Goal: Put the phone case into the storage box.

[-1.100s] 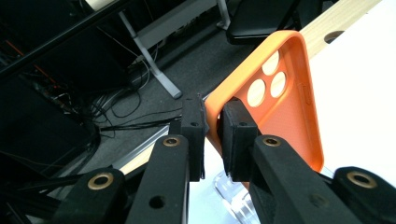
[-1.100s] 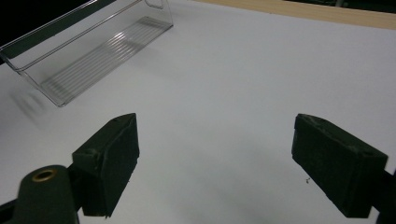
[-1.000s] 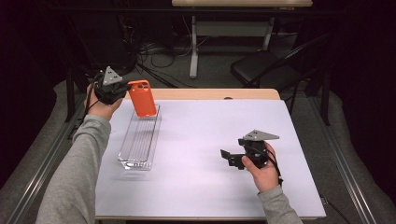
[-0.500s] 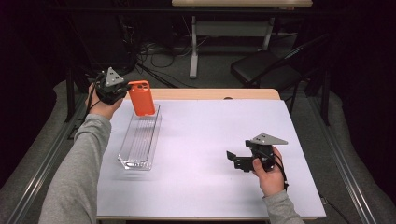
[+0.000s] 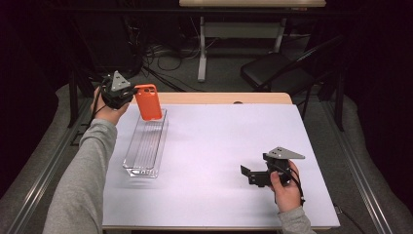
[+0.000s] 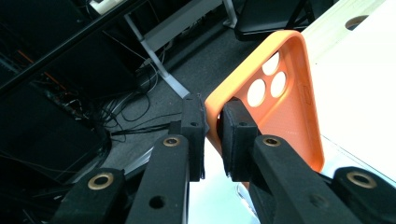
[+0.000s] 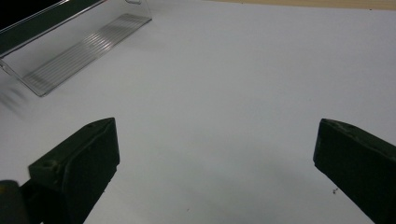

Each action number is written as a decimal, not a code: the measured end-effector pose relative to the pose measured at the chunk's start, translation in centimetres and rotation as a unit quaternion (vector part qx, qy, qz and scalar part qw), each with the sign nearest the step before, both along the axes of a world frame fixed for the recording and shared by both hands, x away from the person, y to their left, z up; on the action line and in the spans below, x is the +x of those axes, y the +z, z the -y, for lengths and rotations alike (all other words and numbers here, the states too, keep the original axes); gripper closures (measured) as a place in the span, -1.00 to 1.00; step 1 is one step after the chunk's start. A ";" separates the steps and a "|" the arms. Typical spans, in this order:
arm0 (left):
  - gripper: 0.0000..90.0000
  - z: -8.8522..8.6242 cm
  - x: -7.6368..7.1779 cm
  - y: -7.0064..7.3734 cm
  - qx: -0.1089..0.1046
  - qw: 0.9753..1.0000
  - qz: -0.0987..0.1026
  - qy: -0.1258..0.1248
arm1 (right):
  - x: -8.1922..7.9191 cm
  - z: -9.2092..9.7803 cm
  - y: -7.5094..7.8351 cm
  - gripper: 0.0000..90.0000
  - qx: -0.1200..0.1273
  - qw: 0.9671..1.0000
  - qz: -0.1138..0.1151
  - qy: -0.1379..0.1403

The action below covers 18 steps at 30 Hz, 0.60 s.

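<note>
Change: since a second ago the right tongs [image 5: 254, 174] have drawn back toward the person and a little outward, while the left tongs [image 5: 127, 95] have stayed put with their load.
Left tongs: narrow, clamped on one edge of the orange phone case [image 6: 280, 98] (the pinch sits just beside the round camera holes, as the left gripper view shows).
Phone case: upright and tilted in the air, right at the left tongs' tips, its lower end hanging just above the far end of the clear tray [image 5: 144, 146].
Clear tray: below and ahead of the left tongs, long, nothing lying in it, well apart from the right tongs.
Right tongs: spread wide with nothing between them, low over bare white table [image 5: 219, 136], pointing toward the tray [image 7: 70, 56] from afar.
Meaning: the right hand's retreat suggests it has no part in this step; the work looks like lowering the case into the tray, with the release not yet made.
Risk: a one-edge grip may let the case swing as it goes down.
</note>
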State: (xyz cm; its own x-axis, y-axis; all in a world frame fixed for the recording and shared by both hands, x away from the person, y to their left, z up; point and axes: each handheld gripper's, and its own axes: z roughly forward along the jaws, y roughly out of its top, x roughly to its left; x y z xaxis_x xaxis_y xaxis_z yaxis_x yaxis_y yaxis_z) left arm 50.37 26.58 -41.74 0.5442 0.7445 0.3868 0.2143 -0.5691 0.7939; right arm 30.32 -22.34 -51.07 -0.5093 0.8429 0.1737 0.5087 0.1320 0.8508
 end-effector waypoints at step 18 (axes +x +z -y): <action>0.81 0.2 0.8 -1.4 0.023 1.000 -0.001 -0.014 | -0.1 -0.2 -0.9 -1.00 -0.010 1.000 -0.006 0.001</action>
